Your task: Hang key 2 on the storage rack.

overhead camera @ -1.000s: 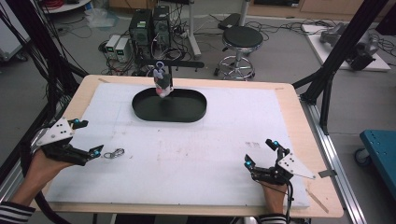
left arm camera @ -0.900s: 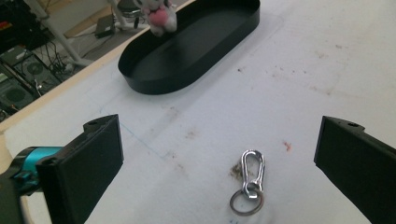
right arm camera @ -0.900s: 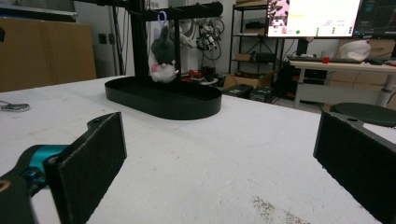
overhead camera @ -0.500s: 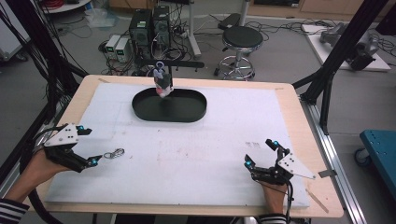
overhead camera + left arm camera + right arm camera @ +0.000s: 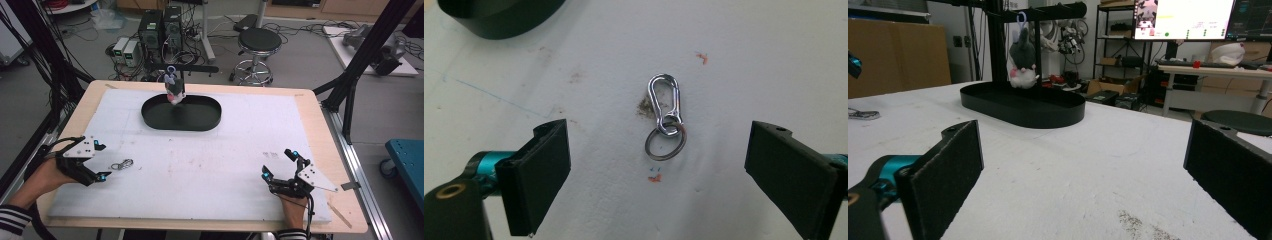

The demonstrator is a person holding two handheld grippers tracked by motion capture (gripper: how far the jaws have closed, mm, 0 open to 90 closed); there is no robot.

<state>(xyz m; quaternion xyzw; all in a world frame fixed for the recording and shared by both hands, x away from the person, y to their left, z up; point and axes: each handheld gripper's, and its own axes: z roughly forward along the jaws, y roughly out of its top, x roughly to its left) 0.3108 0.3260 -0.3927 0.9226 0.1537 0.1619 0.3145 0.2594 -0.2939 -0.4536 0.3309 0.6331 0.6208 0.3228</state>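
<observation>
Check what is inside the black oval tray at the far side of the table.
A stand's post rises from the black tray, and a small grey and white plush toy hangs from its crossbar over the tray. The tray floor around it looks bare; the spot behind the toy is hidden.

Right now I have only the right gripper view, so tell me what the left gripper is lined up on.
Observer: The left gripper hovers over a silver snap hook with a split ring on it, flat on the white mat.
Operator: Give me its jaws.
Observer: Open, though they have just been closing a little. The snap hook lies between them, and neither pad touches it.
Operator: Say which way it lies.
Observer: In the left gripper view the split ring is the end nearer the gripper, and the hook end points away.
</observation>
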